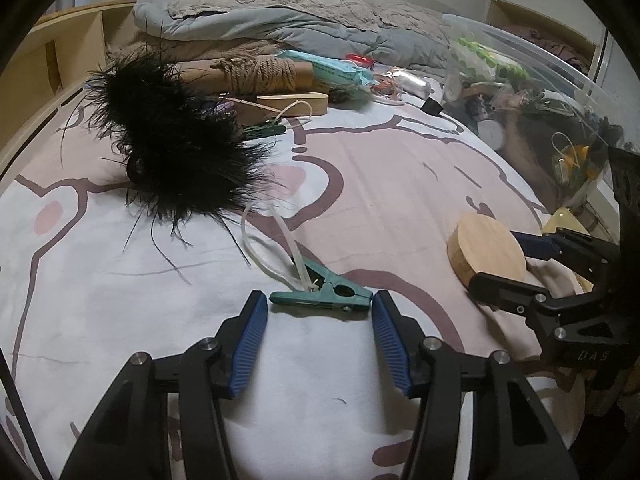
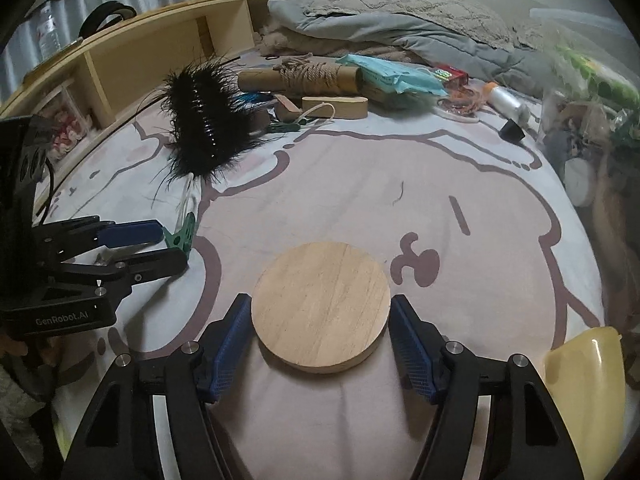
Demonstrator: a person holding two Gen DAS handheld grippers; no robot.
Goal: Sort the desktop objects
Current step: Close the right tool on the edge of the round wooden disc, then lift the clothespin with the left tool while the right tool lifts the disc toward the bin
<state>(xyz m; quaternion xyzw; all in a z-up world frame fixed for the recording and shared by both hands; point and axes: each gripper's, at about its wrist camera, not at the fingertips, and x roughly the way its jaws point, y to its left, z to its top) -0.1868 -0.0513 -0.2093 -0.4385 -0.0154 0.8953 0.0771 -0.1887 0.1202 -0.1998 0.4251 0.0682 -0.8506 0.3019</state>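
A teal clip [image 1: 324,298] with a white cable tie lies on the patterned bedsheet, between the fingertips of my open left gripper [image 1: 320,304]; it also shows in the right wrist view [image 2: 181,236]. A round wooden disc [image 2: 321,306] lies flat between the fingers of my right gripper [image 2: 320,308]; the pads sit at its edges and I cannot tell whether they press it. The disc [image 1: 486,254] and right gripper [image 1: 500,264] also show at the right of the left wrist view. A black feathery hair clip [image 1: 176,148] lies beyond.
A clear plastic bin [image 1: 552,120] full of small items stands at the right. A rope-wrapped cardboard tube [image 2: 308,74], a wooden oval block [image 2: 334,106], a teal packet [image 2: 396,74] and bedding [image 2: 392,28] lie at the back. A wooden shelf [image 2: 132,64] runs along the left. A yellow cup [image 2: 584,384] sits at lower right.
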